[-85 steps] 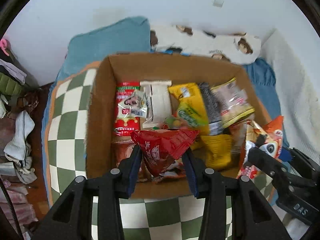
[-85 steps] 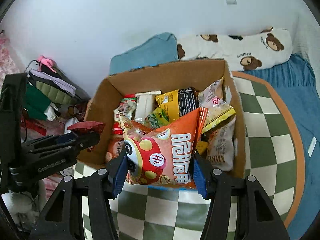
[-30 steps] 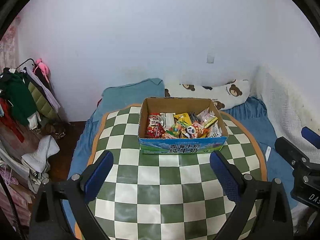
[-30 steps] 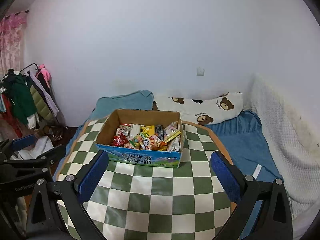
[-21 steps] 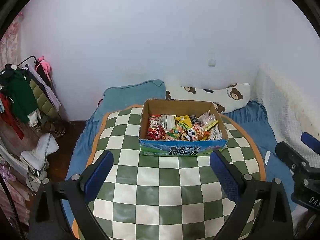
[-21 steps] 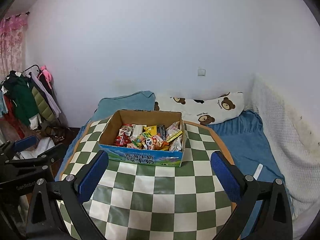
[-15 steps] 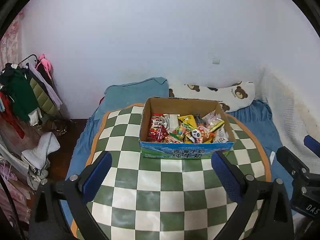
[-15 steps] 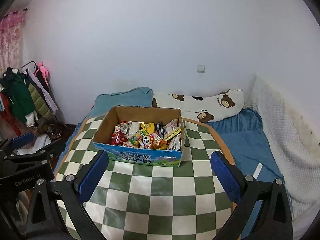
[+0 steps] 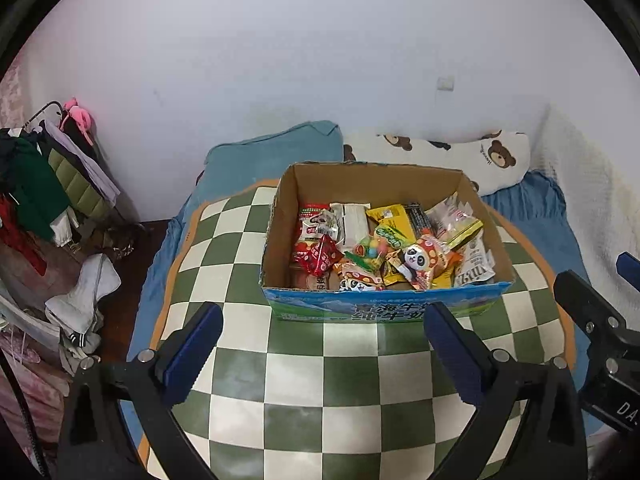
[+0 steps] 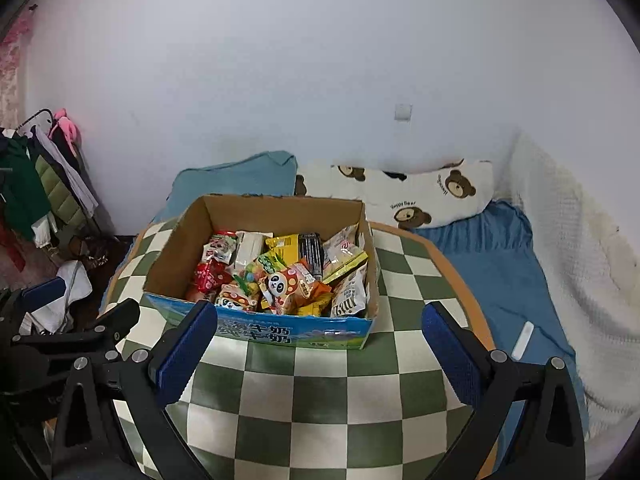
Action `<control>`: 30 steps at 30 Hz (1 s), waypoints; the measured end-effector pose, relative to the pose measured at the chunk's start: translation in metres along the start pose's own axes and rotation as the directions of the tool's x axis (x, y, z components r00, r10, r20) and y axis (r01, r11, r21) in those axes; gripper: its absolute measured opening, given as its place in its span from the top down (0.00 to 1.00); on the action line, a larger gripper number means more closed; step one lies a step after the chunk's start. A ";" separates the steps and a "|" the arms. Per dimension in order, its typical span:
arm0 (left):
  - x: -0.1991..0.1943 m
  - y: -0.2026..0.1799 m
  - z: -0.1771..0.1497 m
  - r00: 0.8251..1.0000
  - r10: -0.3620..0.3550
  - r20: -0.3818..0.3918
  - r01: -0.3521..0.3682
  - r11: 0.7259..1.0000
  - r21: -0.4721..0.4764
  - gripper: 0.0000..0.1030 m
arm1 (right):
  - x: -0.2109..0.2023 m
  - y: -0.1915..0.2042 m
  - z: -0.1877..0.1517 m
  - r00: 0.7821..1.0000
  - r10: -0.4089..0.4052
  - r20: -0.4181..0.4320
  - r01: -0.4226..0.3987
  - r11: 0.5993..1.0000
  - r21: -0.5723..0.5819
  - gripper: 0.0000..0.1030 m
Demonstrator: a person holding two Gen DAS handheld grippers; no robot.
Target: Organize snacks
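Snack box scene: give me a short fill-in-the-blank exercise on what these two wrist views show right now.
1. The snacks lie inside a cardboard box that stands on a green and white ____ mat.
2. The left gripper and the right gripper both have their jaws ____.
3. The pillow behind the box is printed with ____.

Missing words: checkered; open; bears
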State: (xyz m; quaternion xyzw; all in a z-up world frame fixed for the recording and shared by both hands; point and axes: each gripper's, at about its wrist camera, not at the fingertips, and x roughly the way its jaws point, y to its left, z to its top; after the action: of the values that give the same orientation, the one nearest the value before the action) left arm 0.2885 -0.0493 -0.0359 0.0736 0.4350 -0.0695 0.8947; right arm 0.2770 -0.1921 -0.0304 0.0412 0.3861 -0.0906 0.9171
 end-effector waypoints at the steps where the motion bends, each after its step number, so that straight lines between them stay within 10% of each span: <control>1: 0.005 0.000 0.001 1.000 -0.002 -0.007 0.002 1.000 -0.002 0.00 | 0.006 0.000 0.001 1.000 -0.002 -0.007 0.002 1.000 0.001 0.00; 30: 0.039 0.005 0.006 0.999 0.004 -0.036 -0.004 1.000 -0.015 0.00 | 0.051 -0.012 -0.006 0.997 -0.011 -0.070 0.014 0.999 0.033 0.00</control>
State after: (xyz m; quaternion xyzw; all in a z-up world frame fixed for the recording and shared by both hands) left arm 0.3181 -0.0479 -0.0622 0.0689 0.4513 -0.0632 0.8875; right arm 0.3060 -0.2097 -0.0710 0.0574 0.4166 -0.1013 0.9016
